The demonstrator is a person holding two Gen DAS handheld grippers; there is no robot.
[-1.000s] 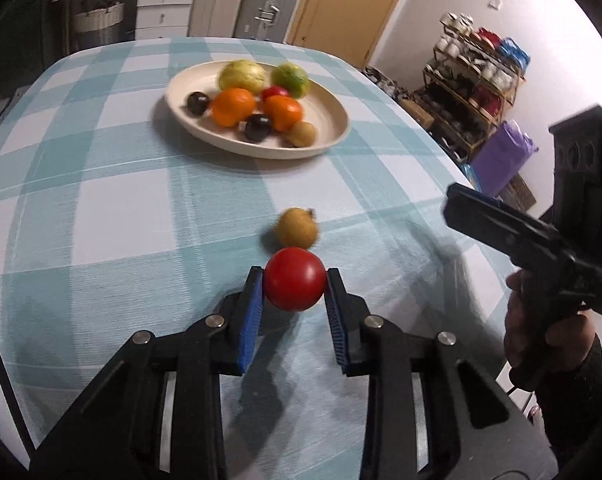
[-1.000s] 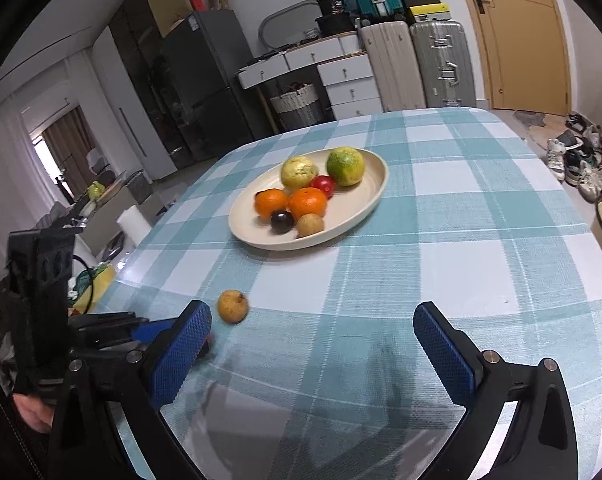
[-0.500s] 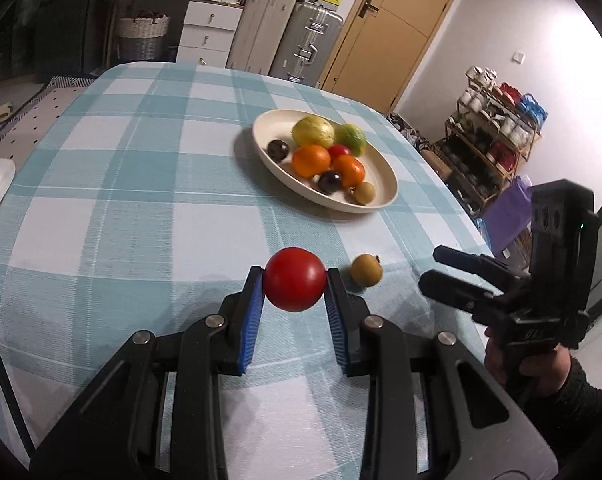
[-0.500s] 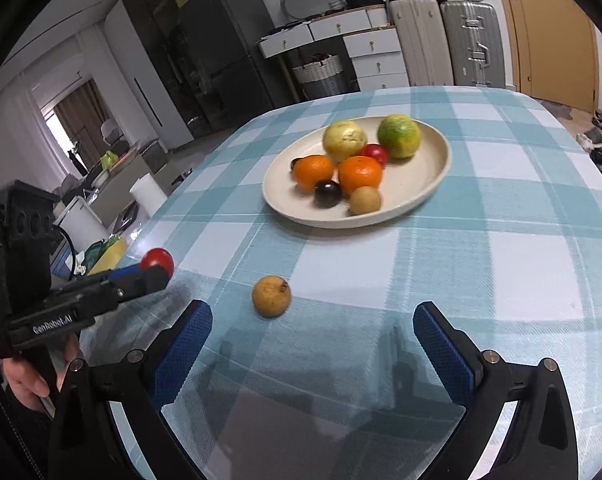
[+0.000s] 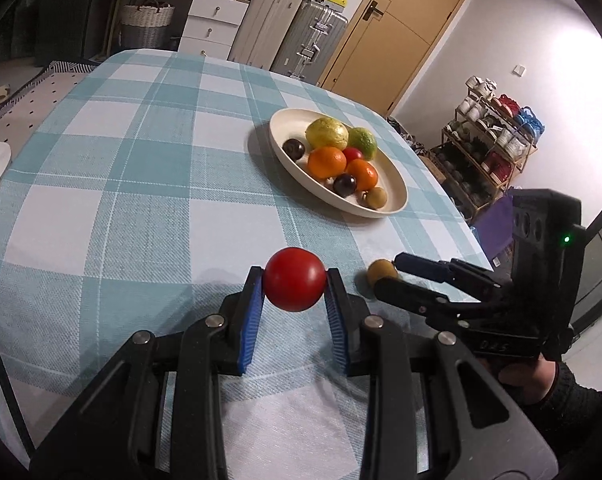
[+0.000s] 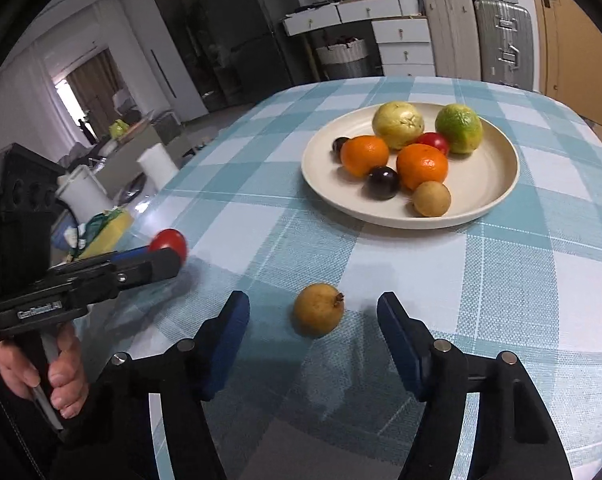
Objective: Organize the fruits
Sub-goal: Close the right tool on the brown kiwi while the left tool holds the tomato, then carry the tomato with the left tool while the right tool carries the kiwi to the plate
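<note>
My left gripper [image 5: 295, 280] is shut on a red tomato [image 5: 295, 279] and holds it above the checked tablecloth; the tomato also shows in the right wrist view [image 6: 169, 241]. My right gripper [image 6: 313, 314] is open, its pads on either side of a small yellow-brown fruit [image 6: 318, 315] that lies on the cloth. That fruit shows in the left wrist view [image 5: 381, 271] between the right gripper's fingers [image 5: 417, 269]. A cream plate [image 6: 497, 192] further back holds oranges, dark plums, green and yellow fruits.
The plate also shows in the left wrist view [image 5: 397, 196]. The table edge runs close on the left of the right wrist view, with a white roll [image 6: 83, 192] and clutter beyond. A shoe rack [image 5: 493, 148] stands off the table's right side.
My left gripper lifted the tomato and swung away from the small fruit. My right gripper moved in low and now straddles the small yellow-brown fruit, its jaws narrowed.
</note>
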